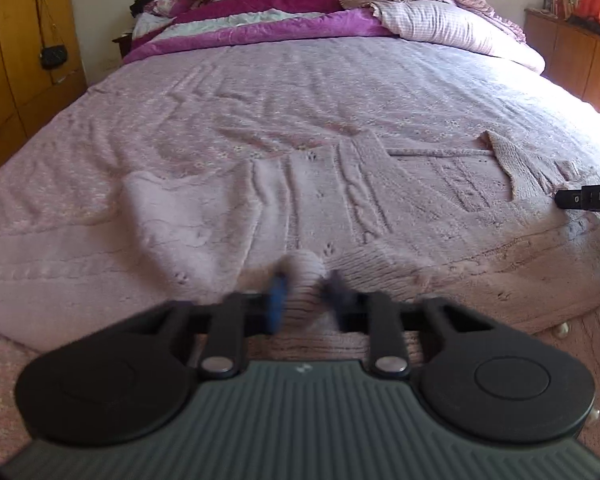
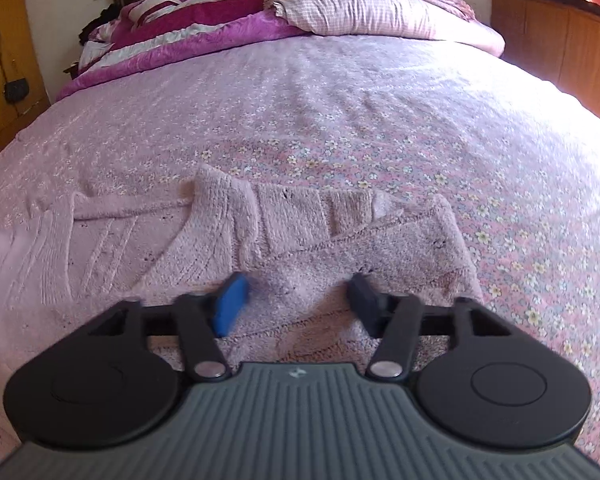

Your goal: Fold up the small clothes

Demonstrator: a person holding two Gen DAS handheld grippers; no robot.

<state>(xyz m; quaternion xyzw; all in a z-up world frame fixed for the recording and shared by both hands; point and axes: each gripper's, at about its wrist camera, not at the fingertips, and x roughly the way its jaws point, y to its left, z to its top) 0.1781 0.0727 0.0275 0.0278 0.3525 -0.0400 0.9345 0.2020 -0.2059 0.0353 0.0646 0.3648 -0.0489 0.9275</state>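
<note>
A pale pink knitted sweater point(image 1: 340, 200) lies spread across the near end of the bed. My left gripper point(image 1: 304, 280) is shut on a bunched fold of the sweater's near edge, which bulges up between the blurred fingers. My right gripper point(image 2: 298, 286) is open, its fingers resting low over the sweater point(image 2: 284, 248) near the collar and shoulder part, with fabric lying between them but not pinched. The tip of the right gripper shows in the left wrist view point(image 1: 588, 198) at the far right edge, beside the sweater's collar point(image 1: 516, 160).
The bed has a pink flowered sheet point(image 2: 380, 120). A purple and white quilt point(image 1: 240, 20) and pink pillows point(image 1: 440, 24) are piled at the headboard. Wooden cabinets point(image 2: 560, 40) stand at the right, a wardrobe point(image 1: 16, 60) at the left.
</note>
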